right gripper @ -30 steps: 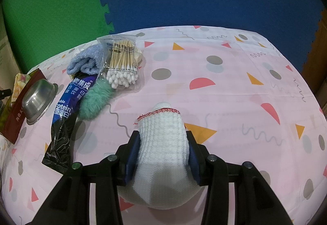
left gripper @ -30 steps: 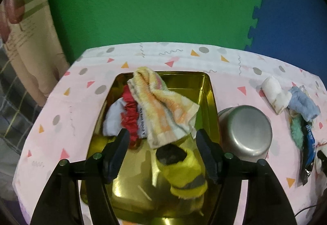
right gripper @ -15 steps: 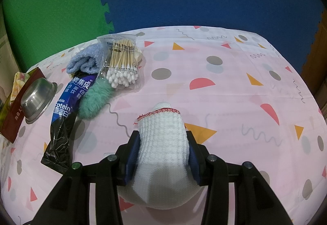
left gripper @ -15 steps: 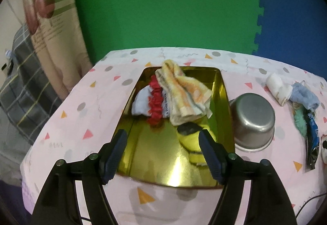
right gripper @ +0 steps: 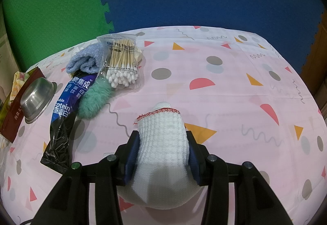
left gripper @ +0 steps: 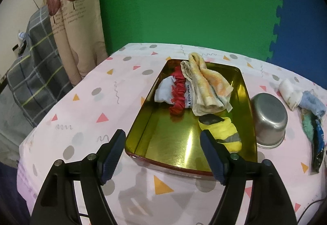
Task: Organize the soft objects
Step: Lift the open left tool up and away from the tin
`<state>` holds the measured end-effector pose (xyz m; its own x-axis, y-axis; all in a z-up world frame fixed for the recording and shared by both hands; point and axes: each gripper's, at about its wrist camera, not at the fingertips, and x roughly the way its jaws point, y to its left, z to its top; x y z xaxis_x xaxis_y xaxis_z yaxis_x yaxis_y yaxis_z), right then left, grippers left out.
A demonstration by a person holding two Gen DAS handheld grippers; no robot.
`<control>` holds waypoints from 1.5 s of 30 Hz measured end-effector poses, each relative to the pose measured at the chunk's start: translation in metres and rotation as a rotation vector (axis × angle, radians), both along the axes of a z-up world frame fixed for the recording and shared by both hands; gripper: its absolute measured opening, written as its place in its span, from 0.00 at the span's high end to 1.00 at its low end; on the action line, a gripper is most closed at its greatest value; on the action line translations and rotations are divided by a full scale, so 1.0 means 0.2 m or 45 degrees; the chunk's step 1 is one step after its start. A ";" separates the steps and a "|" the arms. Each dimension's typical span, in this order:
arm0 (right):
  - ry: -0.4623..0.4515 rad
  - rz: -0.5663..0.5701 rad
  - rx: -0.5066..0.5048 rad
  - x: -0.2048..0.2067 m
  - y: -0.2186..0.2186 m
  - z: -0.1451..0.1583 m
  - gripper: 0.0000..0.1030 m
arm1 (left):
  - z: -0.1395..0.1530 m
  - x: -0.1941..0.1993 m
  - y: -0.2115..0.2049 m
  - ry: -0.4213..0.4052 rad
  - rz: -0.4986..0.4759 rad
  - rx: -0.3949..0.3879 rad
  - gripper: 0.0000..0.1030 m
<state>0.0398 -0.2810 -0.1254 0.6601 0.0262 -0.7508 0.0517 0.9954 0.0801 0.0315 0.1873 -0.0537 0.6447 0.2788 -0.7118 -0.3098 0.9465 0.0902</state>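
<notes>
So we had just dropped the yellow sock with the dark toe point(left gripper: 221, 132) into the shallow gold metal tin point(left gripper: 143, 129), and our left tool point(left gripper: 163, 154) had backed off toward the near edge of the pink patterned surface point(left gripper: 87, 106). A second earlier that sock sat right between the left fingers; now the tool was clear of it, nothing between the pads, jaws wide and opening further. The sock lay against the tin's right wall, just beside the orange-and-cream striped towel point(left gripper: 208, 86), the red scrunchie point(left gripper: 179, 94) and a pale blue-white cloth point(left gripper: 164, 91).

Our right tool point(right gripper: 162, 152) had not moved. It was clamped partway shut on the white knitted sock with the red trim point(right gripper: 163, 143), held over the surface.

We read that as one item done, with the white sock next for the tin. Left outside, well apart from the tin, were the fuzzy light blue cloth point(right gripper: 86, 59) and the fluffy teal item point(right gripper: 95, 98). They touched the bag of cotton swabs point(right gripper: 122, 65) and the dark blue drink sachet point(right gripper: 63, 114), which looked like non-soft clutter to leave alone. The upturned steel bowl point(left gripper: 268, 118) sat just beside the tin's right wall, so we saw some risk of bumping it on the way in.
</notes>
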 end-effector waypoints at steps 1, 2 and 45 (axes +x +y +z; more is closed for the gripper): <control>0.000 0.001 0.000 0.00 0.00 0.00 0.56 | 0.00 0.00 0.00 -0.003 0.000 0.002 0.30; 0.000 0.001 0.002 0.00 0.00 0.00 0.56 | 0.00 -0.01 0.00 -0.007 -0.002 0.014 0.30; 0.013 -0.035 -0.056 -0.04 0.12 0.12 0.67 | 0.01 -0.03 0.13 -0.035 0.096 -0.104 0.27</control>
<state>0.0320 -0.2577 -0.1006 0.6525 -0.0251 -0.7574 0.0795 0.9962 0.0355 0.0246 0.2137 -0.0522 0.6436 0.2692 -0.7164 -0.3818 0.9242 0.0044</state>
